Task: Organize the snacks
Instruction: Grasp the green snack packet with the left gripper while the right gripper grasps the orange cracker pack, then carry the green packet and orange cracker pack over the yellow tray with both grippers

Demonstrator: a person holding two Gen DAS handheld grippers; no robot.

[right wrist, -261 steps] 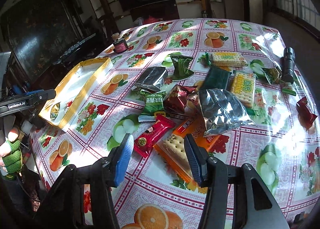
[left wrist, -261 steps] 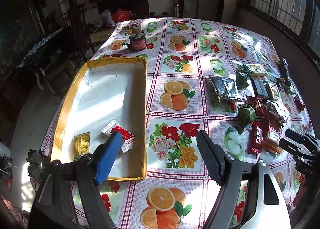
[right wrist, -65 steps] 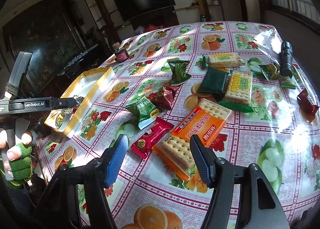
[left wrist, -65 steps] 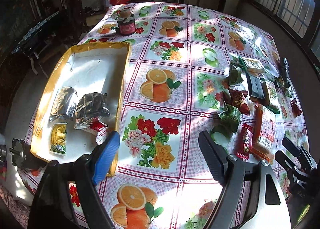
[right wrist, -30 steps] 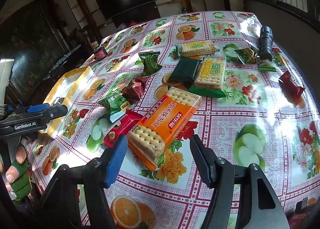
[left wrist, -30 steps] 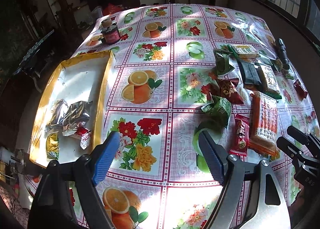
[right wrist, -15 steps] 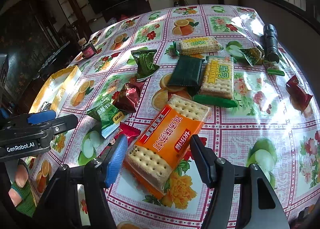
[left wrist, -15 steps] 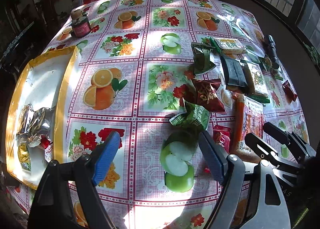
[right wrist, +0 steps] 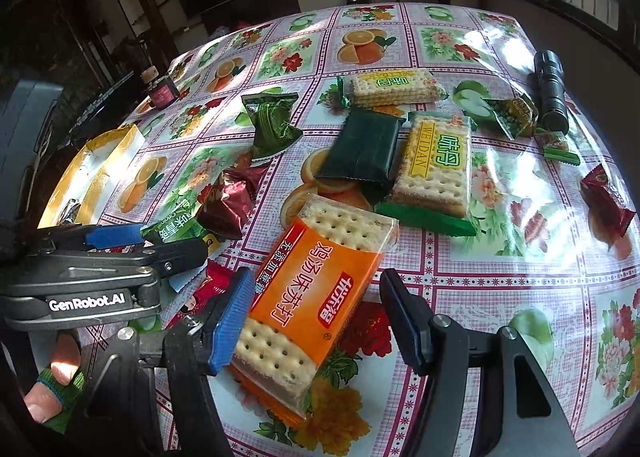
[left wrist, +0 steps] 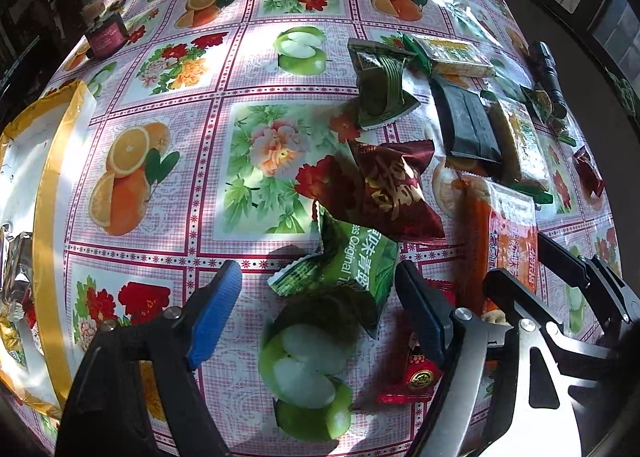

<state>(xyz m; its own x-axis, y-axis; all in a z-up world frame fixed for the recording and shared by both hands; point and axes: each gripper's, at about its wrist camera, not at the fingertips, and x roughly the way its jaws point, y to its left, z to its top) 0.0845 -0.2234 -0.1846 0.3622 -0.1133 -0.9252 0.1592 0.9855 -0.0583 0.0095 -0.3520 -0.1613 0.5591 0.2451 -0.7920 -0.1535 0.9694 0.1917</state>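
My left gripper [left wrist: 320, 299] is open, with a green snack packet [left wrist: 352, 269] lying between its fingers on the tablecloth. My right gripper [right wrist: 316, 305] is open around the near end of an orange cracker pack [right wrist: 316, 289], which also shows in the left wrist view [left wrist: 508, 241]. A dark red packet [left wrist: 394, 193] lies just beyond the green one. A small red packet [left wrist: 416, 377] sits under the left gripper's right finger. The gold-rimmed tray [left wrist: 48, 193] at the left holds silver and yellow packets.
Further snacks lie beyond: a green pouch [right wrist: 274, 123], a dark green pack [right wrist: 364, 149], two Wetdan cracker packs [right wrist: 436, 165], and small candies [right wrist: 606, 197]. A black flashlight [right wrist: 550, 91] lies far right. A dark jar [right wrist: 162, 91] stands at the far left.
My left gripper moved right from the tray to the snack pile and now straddles the green packet. My right gripper closed in on the orange cracker pack. Silver packets went into the tray earlier.
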